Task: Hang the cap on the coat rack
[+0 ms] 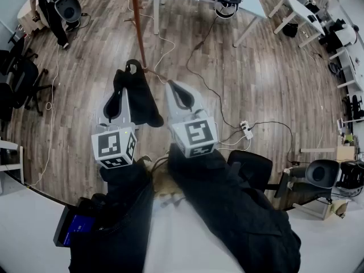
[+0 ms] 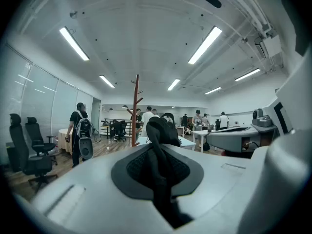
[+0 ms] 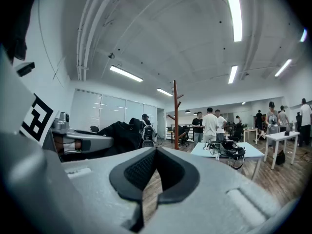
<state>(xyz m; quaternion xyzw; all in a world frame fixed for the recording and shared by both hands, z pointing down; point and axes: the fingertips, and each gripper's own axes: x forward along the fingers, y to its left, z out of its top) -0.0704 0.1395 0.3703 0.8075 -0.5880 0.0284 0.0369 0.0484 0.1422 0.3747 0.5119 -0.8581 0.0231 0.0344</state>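
By the windows at the far left of the left gripper view stand two black office chairs [image 2: 27,152], with one person wearing a backpack [image 2: 79,130] just right of them. Right of that person, further back, rises the one red-brown coat rack [image 2: 136,110]. A group of people beyond it is too small to count.

From the head view, two grippers are held side by side above the wooden floor [image 1: 256,78], each carrying one marker cube. The left gripper [image 1: 118,98] is clenched on the one black cap [image 1: 139,98]. Its own view shows the dark fabric pinched between the pads and standing up in front of them. The cap hangs on that gripper's right side, apart from the rack and on none of its pegs. The right gripper [image 1: 179,92], just right of the cap, is clamped together with nothing in it, and only a sliver of floor shows beneath its meeting pads. Further right, one white power strip [image 1: 246,129] lies on the floor, with one cable running to it.
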